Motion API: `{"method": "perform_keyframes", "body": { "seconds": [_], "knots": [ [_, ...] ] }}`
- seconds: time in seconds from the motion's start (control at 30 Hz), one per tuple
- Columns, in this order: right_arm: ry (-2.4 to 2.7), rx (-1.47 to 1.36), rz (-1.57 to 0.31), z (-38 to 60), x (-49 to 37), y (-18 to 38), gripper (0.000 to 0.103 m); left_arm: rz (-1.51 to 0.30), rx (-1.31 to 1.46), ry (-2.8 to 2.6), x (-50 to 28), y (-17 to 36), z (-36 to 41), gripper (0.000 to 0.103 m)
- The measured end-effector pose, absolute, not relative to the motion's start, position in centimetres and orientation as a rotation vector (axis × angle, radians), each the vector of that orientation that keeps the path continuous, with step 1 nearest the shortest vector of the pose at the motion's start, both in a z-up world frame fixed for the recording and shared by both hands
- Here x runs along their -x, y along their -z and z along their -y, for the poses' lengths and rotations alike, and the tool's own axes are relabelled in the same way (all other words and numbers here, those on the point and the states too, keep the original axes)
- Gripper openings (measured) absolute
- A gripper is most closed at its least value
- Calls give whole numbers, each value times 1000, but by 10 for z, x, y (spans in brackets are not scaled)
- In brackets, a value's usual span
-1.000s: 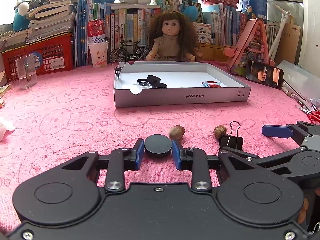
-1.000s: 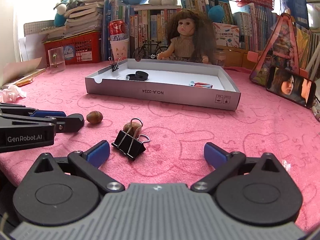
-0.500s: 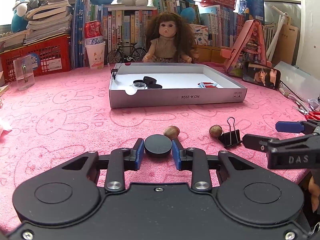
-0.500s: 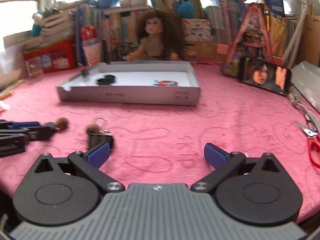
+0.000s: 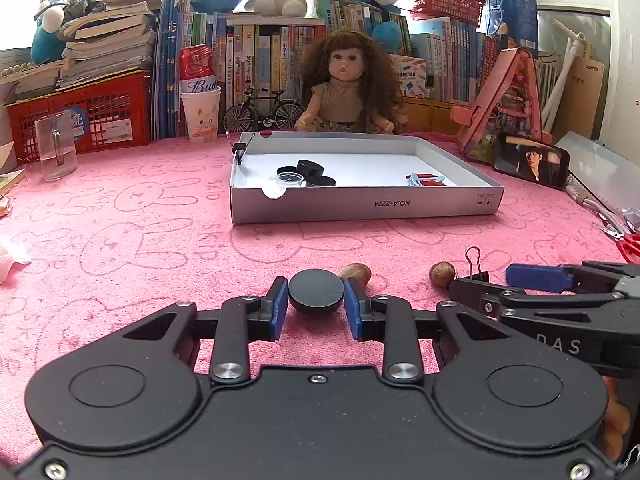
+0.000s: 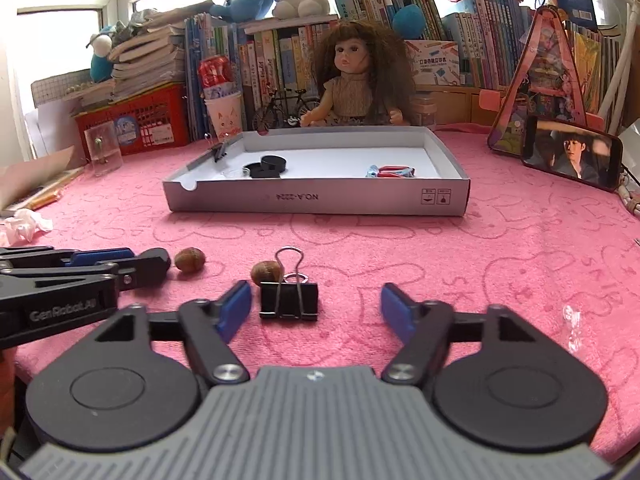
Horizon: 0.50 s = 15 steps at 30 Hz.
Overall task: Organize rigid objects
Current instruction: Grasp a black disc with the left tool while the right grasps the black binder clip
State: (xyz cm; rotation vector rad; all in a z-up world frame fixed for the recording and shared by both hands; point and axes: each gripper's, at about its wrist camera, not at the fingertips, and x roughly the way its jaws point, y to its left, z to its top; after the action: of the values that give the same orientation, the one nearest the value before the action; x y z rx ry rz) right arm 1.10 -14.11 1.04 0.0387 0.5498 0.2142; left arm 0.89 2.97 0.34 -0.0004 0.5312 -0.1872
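Here the deciding relation is between the right gripper (image 6: 316, 306) and the black binder clip (image 6: 289, 301) on the pink cloth (image 6: 500, 256). The clip lies between the two blue pads but off centre: its left edge is just beside the left pad (image 6: 236, 308), while a clear gap is left to the right pad (image 6: 396, 312). Its black body runs crosswise, from pad to pad, with the wire loop pointing away toward the grey tray (image 6: 316, 200). The jaws have just been closing around it, yet neither pad is seen pressing on it, so the clip is judged bracketed, not held. A small shift to the left would be needed for an even pinch.

The left gripper (image 5: 316, 304) is pinched on a black round cap (image 5: 316, 291), low over the cloth. Two brown nuts (image 6: 190, 259) lie near, one touching the clip's far side as far as can be told. The tray is well apart, straight ahead.
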Motion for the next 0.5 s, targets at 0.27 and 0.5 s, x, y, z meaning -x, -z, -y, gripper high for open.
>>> {"method": "perform_keyframes", "body": {
  "seconds": [0.27,0.5],
  "knots": [
    [-228,14,-544,133,-8,-9,44,-523,5,191,-13,-6,-26,29],
    [-240,24,-538,134,-8,-12,36,-499,9,196,-14,-11,-24,29]
  ]
}}
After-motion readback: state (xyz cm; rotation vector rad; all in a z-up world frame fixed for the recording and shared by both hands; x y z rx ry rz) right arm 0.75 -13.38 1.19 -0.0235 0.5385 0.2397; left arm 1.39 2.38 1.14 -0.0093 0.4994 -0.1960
